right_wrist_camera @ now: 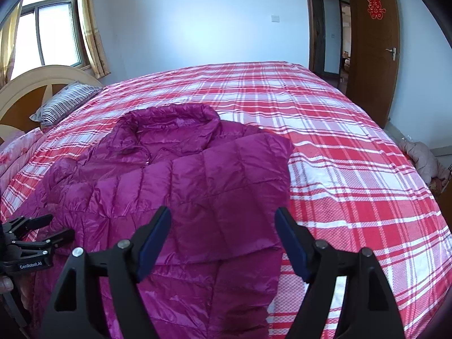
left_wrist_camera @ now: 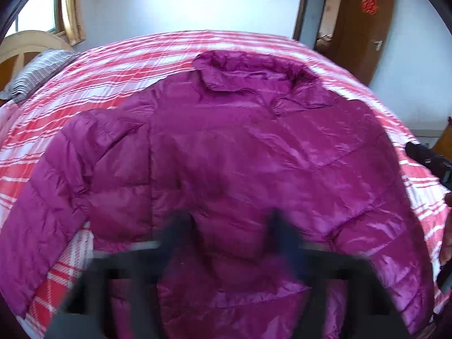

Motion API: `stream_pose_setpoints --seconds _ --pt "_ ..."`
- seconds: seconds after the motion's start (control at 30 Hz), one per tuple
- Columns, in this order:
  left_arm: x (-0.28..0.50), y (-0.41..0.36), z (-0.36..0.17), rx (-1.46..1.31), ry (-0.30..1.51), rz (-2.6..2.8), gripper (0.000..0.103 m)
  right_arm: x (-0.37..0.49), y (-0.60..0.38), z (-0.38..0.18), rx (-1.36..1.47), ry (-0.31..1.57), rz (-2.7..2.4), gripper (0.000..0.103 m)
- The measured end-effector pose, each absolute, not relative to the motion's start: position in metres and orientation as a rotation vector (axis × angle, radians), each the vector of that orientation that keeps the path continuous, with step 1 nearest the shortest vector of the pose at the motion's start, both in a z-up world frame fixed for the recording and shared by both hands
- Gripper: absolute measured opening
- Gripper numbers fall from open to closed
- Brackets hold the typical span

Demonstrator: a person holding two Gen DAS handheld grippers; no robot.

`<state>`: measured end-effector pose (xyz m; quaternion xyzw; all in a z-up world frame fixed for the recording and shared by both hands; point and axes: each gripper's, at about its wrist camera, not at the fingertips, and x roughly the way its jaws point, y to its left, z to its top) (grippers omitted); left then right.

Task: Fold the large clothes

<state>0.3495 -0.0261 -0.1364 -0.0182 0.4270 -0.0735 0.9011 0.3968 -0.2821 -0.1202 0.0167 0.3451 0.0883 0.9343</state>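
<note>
A shiny magenta puffer jacket (left_wrist_camera: 240,163) lies on the red-and-white plaid bed (left_wrist_camera: 118,65), collar toward the far side. Its left sleeve (left_wrist_camera: 48,197) stretches down to the left. In the right wrist view the jacket (right_wrist_camera: 175,180) has its right side folded over the body, with a straight edge on the right. My left gripper (left_wrist_camera: 228,223) is blurred, open, and hovers above the lower body of the jacket. It also shows in the right wrist view (right_wrist_camera: 48,226) at the far left. My right gripper (right_wrist_camera: 223,220) is open and empty above the folded panel.
A striped pillow (right_wrist_camera: 65,104) and a curved headboard (right_wrist_camera: 36,82) are at the far left. A window with curtains (right_wrist_camera: 56,28) is behind them. An open brown door (right_wrist_camera: 373,56) is at the far right. A pinkish bundle (right_wrist_camera: 423,158) lies off the bed's right edge.
</note>
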Motion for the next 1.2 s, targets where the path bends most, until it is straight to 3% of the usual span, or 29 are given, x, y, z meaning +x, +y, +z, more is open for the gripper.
stream_pose_setpoints --seconds 0.1,0.43,0.5,0.57,0.7,0.83,0.87,1.0,1.2 --pt "0.339 -0.03 -0.128 -0.008 0.828 -0.203 0.012 0.396 -0.277 -0.122 0.025 0.703 0.189 0.081" --pt "0.321 -0.024 -0.129 0.074 0.81 -0.156 0.013 0.419 -0.275 -0.111 -0.022 0.69 0.148 0.084" --pt "0.324 -0.025 -0.128 0.082 0.811 -0.154 0.02 0.432 -0.271 -0.113 -0.041 0.701 0.153 0.084" --pt "0.324 -0.029 -0.126 0.12 0.812 -0.133 0.023 0.446 -0.269 -0.122 -0.053 0.719 0.155 0.071" --pt "0.307 -0.024 -0.102 0.127 0.714 -0.096 0.03 0.474 -0.272 -0.16 -0.064 0.836 0.149 0.065" --pt "0.291 -0.017 -0.061 0.099 0.54 -0.025 0.07 0.475 -0.274 -0.184 -0.077 0.858 0.146 0.065" --pt "0.289 -0.016 -0.053 0.088 0.505 -0.01 0.073 0.474 -0.273 -0.184 -0.087 0.857 0.141 0.065" --pt "0.304 -0.042 -0.041 0.119 0.481 -0.072 0.079 0.472 -0.266 -0.186 -0.134 0.852 0.115 0.068" --pt "0.36 -0.079 -0.108 0.228 0.664 -0.081 0.079 0.471 -0.261 -0.187 -0.15 0.838 0.101 0.068"
